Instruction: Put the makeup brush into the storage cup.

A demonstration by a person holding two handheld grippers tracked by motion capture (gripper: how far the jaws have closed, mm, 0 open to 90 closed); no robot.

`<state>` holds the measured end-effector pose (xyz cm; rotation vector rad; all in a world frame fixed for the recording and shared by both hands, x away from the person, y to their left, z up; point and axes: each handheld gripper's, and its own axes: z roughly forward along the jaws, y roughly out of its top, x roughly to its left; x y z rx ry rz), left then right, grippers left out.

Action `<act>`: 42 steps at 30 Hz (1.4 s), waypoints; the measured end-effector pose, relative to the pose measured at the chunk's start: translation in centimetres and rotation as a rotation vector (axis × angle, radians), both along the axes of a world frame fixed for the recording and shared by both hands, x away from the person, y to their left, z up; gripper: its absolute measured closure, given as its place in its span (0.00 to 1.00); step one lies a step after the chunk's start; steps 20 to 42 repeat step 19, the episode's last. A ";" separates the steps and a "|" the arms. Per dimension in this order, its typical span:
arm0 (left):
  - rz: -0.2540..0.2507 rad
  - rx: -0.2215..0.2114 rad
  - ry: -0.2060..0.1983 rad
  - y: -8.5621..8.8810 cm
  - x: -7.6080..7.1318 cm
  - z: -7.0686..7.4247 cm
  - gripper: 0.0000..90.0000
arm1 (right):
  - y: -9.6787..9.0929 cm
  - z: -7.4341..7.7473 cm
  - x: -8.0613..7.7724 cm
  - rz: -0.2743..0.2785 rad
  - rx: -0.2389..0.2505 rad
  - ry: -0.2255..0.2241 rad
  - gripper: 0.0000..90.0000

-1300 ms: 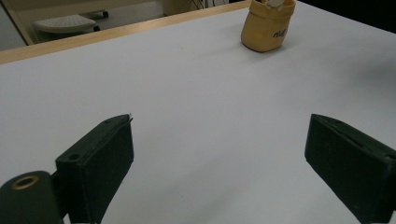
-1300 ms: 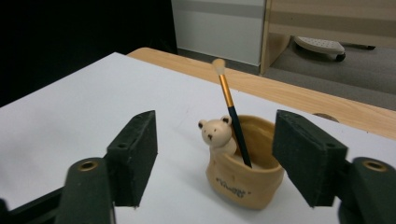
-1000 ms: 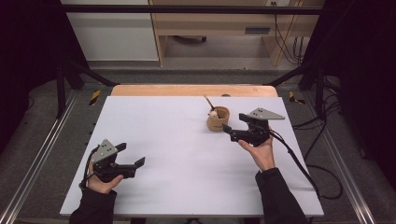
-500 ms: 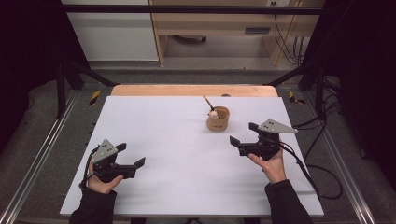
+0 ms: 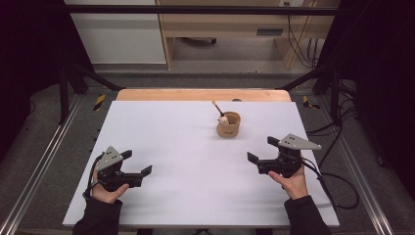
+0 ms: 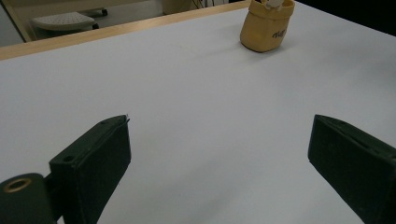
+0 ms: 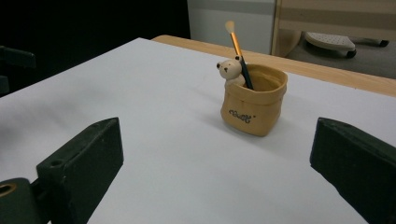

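Standing toward the far right of the white table [image 5: 166,147], the small tan pot [image 7: 254,105] with a paintbrush [image 7: 237,46] leaning inside looks rigid, glazed, light and easy to tip. Both the right gripper [image 5: 261,151], whose jaws have just been opening, and the left gripper [image 5: 137,163] are spread wide and empty, well clear of it; I'd grasp the pot low across its walls, or pinch the thin brush handle above the rim

Left tool [image 5: 137,163], held in the left hand [image 5: 105,188] near the tabletop's [image 5: 171,137] front left corner: jaws apart, empty. Right tool [image 5: 261,149], held in the right hand [image 5: 292,182] near its right edge: jaws have just been opening, now wide, nothing between them.
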<state>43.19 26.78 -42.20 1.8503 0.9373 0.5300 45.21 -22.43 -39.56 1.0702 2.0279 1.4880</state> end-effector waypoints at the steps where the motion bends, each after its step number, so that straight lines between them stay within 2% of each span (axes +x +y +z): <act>1: 0.000 0.000 0.000 0.0 0.0 0.0 0.06 | -0.1 -0.1 -0.1 -0.006 0.000 0.003 0.03; 12: 0.003 -0.004 -0.001 0.1 -0.1 0.0 0.06 | -1.9 -1.0 -1.1 -0.023 0.007 0.013 0.03; 19: 0.007 -0.011 0.000 0.1 0.0 0.0 0.06 | -2.2 -1.5 -1.3 -0.027 -0.003 0.025 0.03; 42: 0.007 -0.011 0.000 0.1 0.0 0.0 0.06 | -2.2 -1.5 -1.3 -0.027 -0.003 0.025 0.03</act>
